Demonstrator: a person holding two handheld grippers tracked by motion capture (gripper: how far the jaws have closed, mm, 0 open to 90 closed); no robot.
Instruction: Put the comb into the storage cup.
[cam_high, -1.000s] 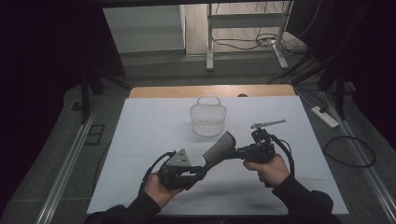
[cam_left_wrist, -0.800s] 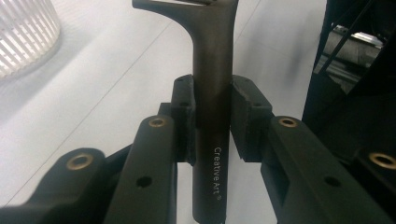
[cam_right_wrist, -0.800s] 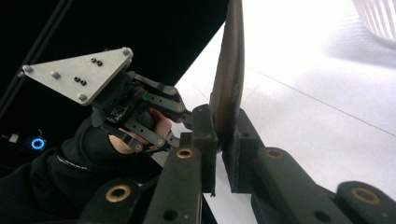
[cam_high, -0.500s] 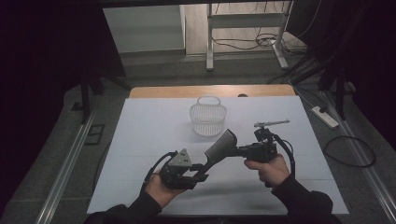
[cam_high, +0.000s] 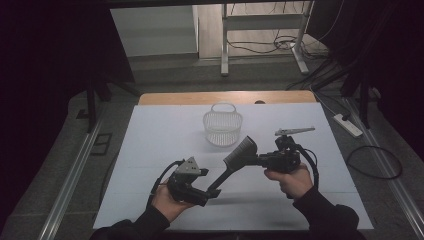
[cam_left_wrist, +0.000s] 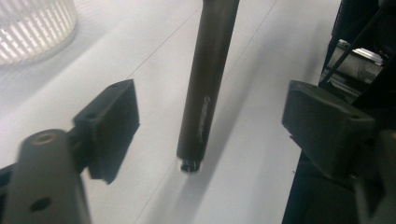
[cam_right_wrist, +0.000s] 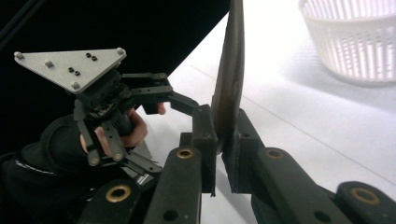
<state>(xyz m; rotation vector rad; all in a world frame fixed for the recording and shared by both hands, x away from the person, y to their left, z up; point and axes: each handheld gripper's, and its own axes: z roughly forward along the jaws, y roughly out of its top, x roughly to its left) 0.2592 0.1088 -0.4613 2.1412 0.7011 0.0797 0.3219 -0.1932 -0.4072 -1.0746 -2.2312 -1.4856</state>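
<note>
A dark hairbrush (cam_high: 239, 155) hangs slantwise above the white table (cam_high: 150, 145), head up and to the right, handle down and to the left. My right gripper (cam_high: 257, 159) is shut on the brush's head (cam_right_wrist: 229, 84), its pads pressed on both sides (cam_right_wrist: 223, 135). My left gripper (cam_high: 212, 191) has just been opening. In the left gripper view its jaws (cam_left_wrist: 217, 126) stand wide apart with the handle (cam_left_wrist: 208, 88) between them, touching neither pad.
A white slatted basket (cam_high: 223, 127) stands behind the brush near the table's middle (cam_left_wrist: 32, 23) (cam_right_wrist: 350, 37). Beyond it runs the table's wooden far edge (cam_high: 225, 97). A power strip (cam_high: 347, 125) and cables lie on the floor at the right.
The left gripper's jaws have opened and let go of the brush's handle. The right gripper keeps its hold on the head, and the brush stays where it was.
</note>
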